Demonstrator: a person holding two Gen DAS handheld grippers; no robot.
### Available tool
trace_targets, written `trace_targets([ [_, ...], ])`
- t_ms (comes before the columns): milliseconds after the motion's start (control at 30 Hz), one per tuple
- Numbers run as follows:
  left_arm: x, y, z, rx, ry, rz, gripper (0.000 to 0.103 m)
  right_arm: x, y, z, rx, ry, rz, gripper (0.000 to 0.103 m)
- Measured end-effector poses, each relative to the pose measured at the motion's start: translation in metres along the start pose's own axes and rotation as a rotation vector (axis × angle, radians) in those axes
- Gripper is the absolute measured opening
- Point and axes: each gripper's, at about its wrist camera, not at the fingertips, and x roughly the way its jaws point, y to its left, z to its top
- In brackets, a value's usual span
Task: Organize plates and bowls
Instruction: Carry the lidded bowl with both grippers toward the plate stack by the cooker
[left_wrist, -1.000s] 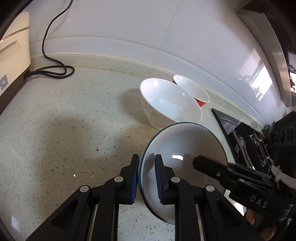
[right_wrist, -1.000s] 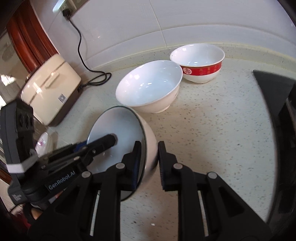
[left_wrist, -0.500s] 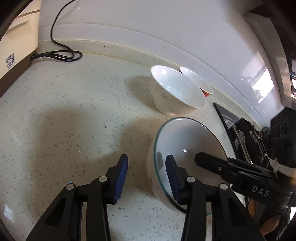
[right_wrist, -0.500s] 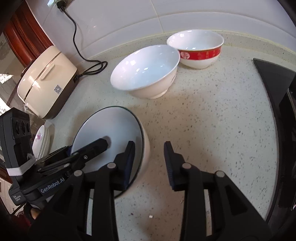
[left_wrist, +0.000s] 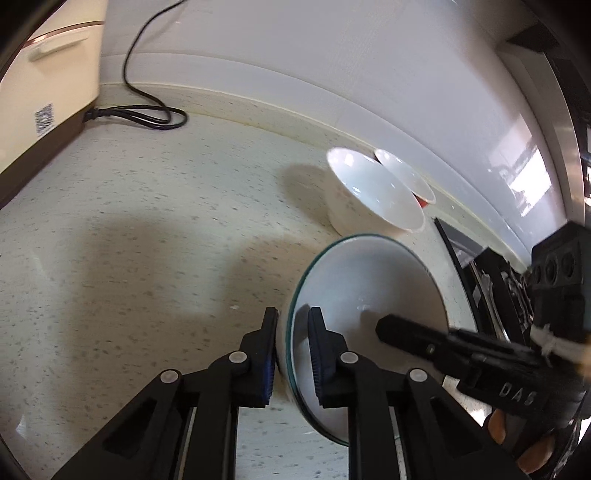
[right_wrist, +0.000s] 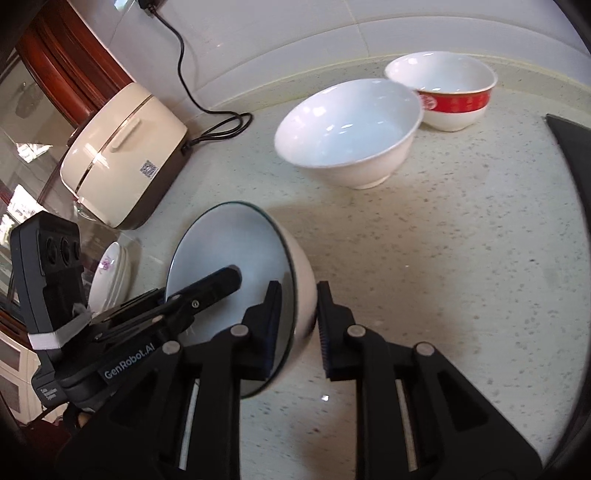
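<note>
Together, both tongs clamp the green-rimmed bowl (right_wrist: 236, 266) by opposite sides of its rim, holding it tilted over the speckled tabletop (right_wrist: 461, 258). Left tongs (left_wrist: 291, 350) pinch the wall with one pad inside and one outside; right tongs (right_wrist: 297, 325) grip the other side the same way. Behind it, a plain white bowl (right_wrist: 347, 133) stands on the tabletop, and a red-banded bowl (right_wrist: 443, 96) sits just beside that one, near the tiled wall. Off to the left are a cream rice cooker (right_wrist: 122, 155) with its black cord (right_wrist: 218, 129), and some flower-patterned plates (right_wrist: 109, 273).
</note>
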Motion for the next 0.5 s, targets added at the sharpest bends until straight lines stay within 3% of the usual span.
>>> trace_targets([
  [500, -0.034, 0.056, -0.003, -0.111, -0.074, 0.000, 0.017, 0.032, 0.031, -0.006, 0.053, 0.075, 0.215, 0.023],
])
